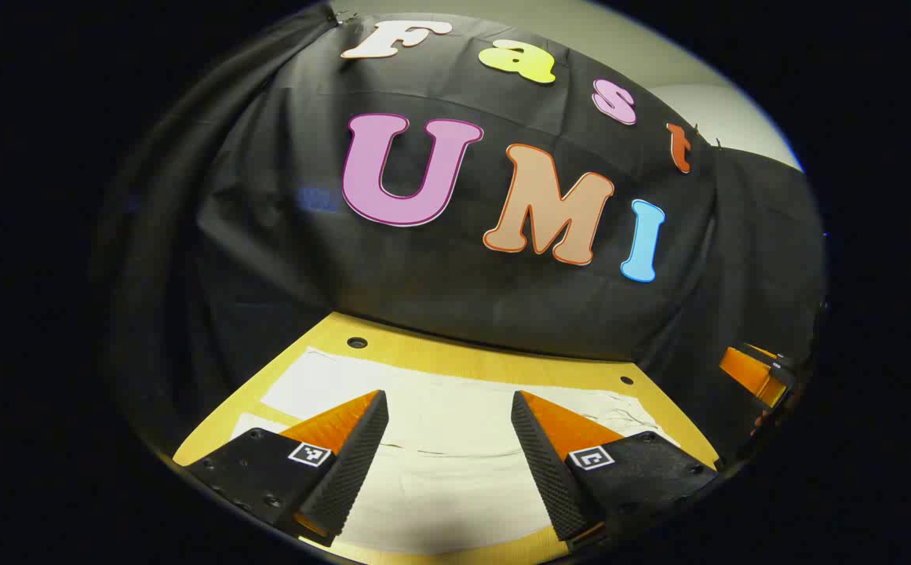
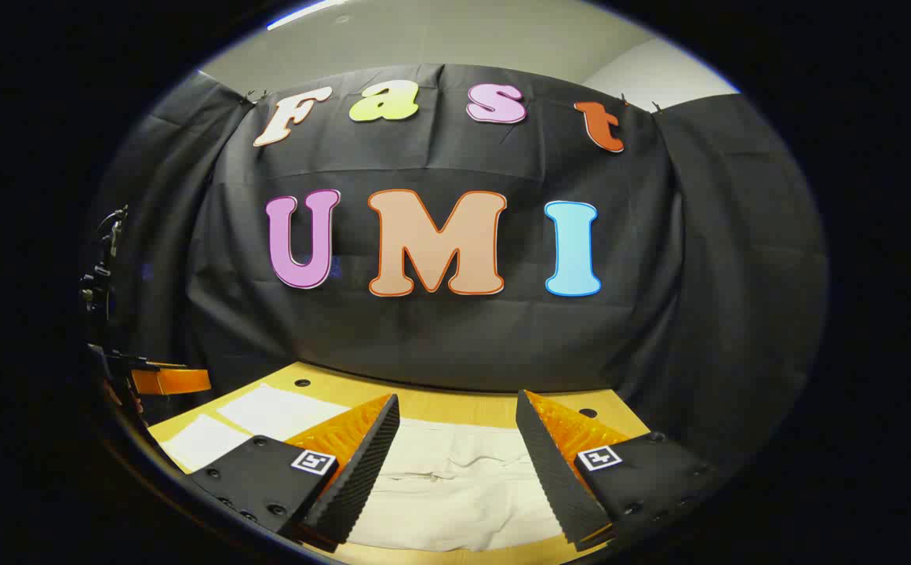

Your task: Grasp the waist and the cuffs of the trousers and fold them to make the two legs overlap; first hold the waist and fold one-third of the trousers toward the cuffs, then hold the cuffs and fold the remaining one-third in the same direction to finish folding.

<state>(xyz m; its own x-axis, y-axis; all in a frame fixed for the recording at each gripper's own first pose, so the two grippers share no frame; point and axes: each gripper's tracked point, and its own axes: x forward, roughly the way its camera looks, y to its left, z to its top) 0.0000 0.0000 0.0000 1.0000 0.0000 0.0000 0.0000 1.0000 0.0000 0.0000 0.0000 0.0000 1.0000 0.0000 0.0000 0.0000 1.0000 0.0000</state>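
Note:
Cream-white trousers (image 1: 455, 439) lie flat on the yellow wooden table (image 1: 455, 357). In the left gripper view my left gripper (image 1: 449, 400) hovers over them, open, with nothing between its fingers. The right gripper's tip (image 1: 753, 373) shows at the far right edge of that view. In the right gripper view the same trousers (image 2: 455, 479) spread under my right gripper (image 2: 457, 404), which is also open and holds nothing. The left gripper (image 2: 165, 382) appears at the left edge there, above the trouser legs (image 2: 267, 412). Which end is waist or cuffs I cannot tell.
The black cloth wall (image 1: 455, 275) rises right behind the table's far edge. Small dark holes (image 1: 357, 343) dot the tabletop near that edge. A dark stand with cables (image 2: 102, 267) is at the far left of the right gripper view.

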